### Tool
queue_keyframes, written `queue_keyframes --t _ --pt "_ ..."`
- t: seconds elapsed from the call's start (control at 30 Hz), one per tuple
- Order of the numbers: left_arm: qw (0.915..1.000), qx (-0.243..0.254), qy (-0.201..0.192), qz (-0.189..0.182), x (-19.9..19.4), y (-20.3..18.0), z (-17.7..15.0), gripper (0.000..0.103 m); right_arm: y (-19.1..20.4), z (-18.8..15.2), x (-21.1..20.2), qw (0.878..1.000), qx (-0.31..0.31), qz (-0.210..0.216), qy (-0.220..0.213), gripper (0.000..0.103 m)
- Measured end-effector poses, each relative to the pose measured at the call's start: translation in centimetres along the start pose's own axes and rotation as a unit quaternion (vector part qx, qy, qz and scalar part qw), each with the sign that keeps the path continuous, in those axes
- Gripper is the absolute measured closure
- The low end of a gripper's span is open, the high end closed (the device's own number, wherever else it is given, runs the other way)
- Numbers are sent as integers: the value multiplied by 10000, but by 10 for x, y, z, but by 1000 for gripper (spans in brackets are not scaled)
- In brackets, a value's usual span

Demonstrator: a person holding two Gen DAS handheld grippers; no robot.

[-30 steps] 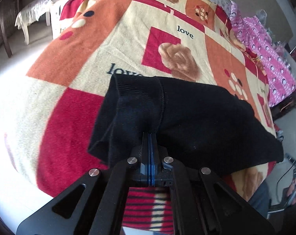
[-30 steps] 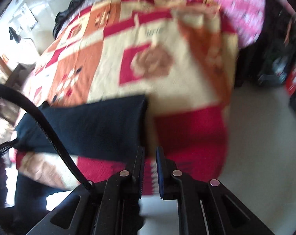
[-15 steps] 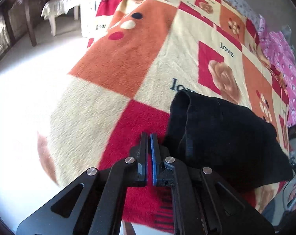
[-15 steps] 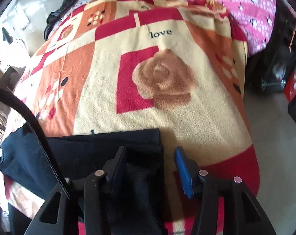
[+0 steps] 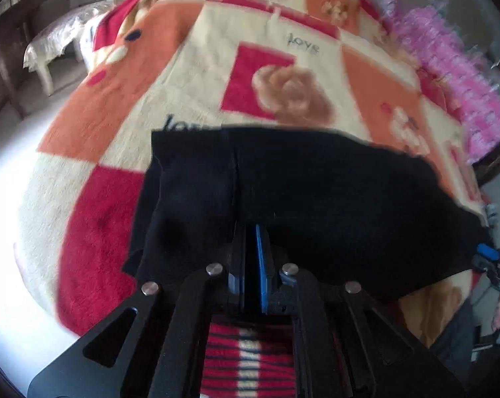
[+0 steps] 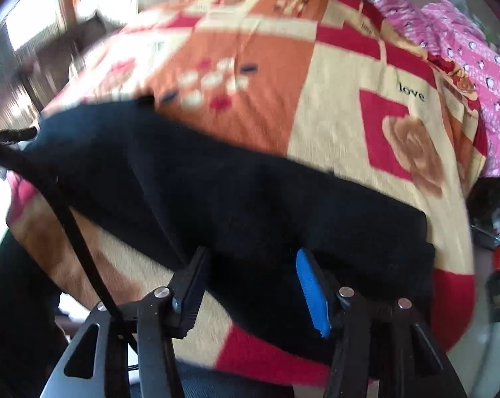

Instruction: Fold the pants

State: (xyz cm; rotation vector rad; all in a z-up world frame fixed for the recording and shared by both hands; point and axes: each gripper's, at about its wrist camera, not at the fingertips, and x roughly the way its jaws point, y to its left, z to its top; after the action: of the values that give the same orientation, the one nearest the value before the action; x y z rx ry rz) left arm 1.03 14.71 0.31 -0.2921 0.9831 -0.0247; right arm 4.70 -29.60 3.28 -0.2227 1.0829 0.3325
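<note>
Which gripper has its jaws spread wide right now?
The right gripper: its jaws, just opened, straddle the black pants unpinched. The left gripper is nearly shut.

The pants [image 5: 316, 205] are black, soft, knit-like fabric, folded into a long band and lying flat on a patterned blanket [image 5: 196, 99]. In the left wrist view the band spans the middle of the frame, from left of center to the right edge, with a vertical seam or fold line near center and layered edges at its left end. In the right wrist view the band runs diagonally from upper left to lower right. Both views are blurred.
</note>
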Motion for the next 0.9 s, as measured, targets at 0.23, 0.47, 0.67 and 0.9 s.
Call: queue_keyframes --t 0.23,0.47,0.67,0.9 --pt "9998 -12 180 13 4 6 5 100 41 39 -47 9925 267 357 -1135 53" --pt "9999 108 33 50 2 14 2 100 115 47 29 9870 93 1565 -364 50" --pt "9992 -242 -154 272 -13 25 12 101 154 45 14 9847 -317 1697 -248 43" --pt "9909 -1160 -415 -535 -27 37 33 100 145 44 27 9797 119 1889 -665 35"
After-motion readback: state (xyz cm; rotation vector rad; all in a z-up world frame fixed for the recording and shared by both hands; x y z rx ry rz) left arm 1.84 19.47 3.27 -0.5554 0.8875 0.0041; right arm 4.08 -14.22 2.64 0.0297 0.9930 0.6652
